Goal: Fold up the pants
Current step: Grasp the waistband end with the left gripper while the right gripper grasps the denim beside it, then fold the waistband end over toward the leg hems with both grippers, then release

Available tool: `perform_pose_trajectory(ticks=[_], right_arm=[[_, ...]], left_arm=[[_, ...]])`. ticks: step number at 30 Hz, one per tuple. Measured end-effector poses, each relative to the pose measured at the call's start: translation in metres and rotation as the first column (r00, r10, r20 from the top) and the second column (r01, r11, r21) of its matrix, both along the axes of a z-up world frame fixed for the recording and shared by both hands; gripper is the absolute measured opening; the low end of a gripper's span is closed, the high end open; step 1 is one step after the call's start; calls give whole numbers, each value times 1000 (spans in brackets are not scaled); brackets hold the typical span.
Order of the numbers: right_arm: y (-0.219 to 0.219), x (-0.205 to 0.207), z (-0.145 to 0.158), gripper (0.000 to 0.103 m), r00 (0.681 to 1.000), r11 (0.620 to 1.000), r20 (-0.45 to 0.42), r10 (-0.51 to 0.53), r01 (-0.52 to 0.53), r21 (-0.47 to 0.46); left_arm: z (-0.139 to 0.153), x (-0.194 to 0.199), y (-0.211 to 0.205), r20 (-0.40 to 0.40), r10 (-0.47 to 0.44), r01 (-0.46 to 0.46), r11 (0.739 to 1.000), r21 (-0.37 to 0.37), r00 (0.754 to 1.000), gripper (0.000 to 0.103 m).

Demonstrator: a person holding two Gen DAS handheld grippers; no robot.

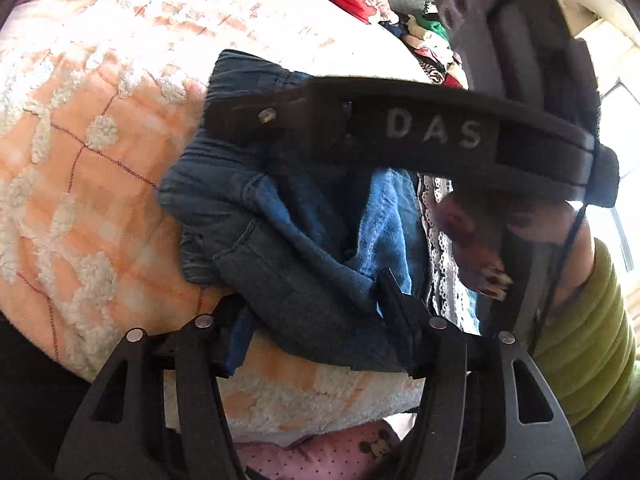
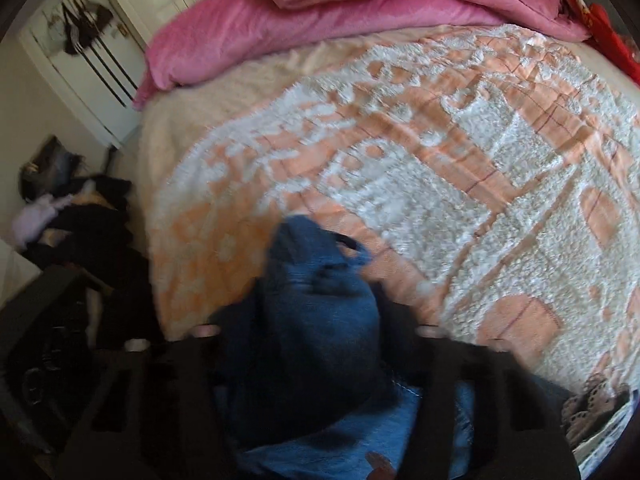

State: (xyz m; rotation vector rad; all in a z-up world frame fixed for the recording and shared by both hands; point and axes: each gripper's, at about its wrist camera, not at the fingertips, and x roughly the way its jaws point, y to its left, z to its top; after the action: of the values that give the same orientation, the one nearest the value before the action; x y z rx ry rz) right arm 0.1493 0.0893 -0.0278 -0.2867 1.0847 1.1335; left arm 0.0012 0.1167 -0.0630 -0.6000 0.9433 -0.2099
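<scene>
Both tongs point steeply down at a bed covered by an orange and white blanket (image 1: 80,184), and both are at the blue jeans (image 1: 288,240) bunched on it.

The left tongs (image 1: 312,316) have their jaws about half open with a fold of denim running between them; the cloth lies against both fingers (image 1: 396,304) and looks pinched, so they seem to have hold of the jeans. Just ahead of them, across the top of the heap, lies the body of the right tongs (image 1: 400,132) with pale letters on its side, carried by a hand (image 1: 476,236) whose green ribbed sleeve (image 1: 588,340) fills the right edge.

The right tongs (image 2: 316,332) are seen through motion blur. The jeans (image 2: 320,312) are humped up between the two dark fingers and fill the gap, the jaws narrowed onto the bundle; the grip looks real, though the blur makes it hard to be sure.

Only the left view shows the other tool, the hand, a strip of black and white patterned cloth (image 1: 440,264) right of the jeans, and a pile of coloured clothes (image 1: 424,44) far ahead. Only the right view shows the pink quilt (image 2: 360,12) heaped at the far end of the bed, white cupboard doors (image 2: 92,60) to the left, and dark clothing (image 2: 92,232) beside the bed.
</scene>
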Motion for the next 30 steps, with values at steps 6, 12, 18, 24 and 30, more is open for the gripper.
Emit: perform_pose_trajectory(ticks=[6, 12, 18, 24, 30], right_arm=[[-34, -3, 30, 36, 1000, 994, 5, -31, 30, 101], [-90, 3, 58, 36, 996, 976, -6, -87, 87, 198], [-136, 4, 67, 36, 991, 963, 3, -132, 127, 237], [-201, 2, 71, 75, 968, 923, 6, -251, 238, 304], [-289, -7, 35, 86, 868, 826, -107, -485, 494, 272]], left_arm=[[20, -1, -9, 43, -20, 20, 1000, 8, 999, 40], [40, 0, -30, 82, -66, 64, 998, 23, 994, 40], [50, 5, -69, 93, -148, 143, 988, 62, 985, 40], [51, 17, -117, 80, -251, 242, 965, 105, 965, 47], [34, 20, -168, 24, -411, 404, 904, 141, 911, 51]])
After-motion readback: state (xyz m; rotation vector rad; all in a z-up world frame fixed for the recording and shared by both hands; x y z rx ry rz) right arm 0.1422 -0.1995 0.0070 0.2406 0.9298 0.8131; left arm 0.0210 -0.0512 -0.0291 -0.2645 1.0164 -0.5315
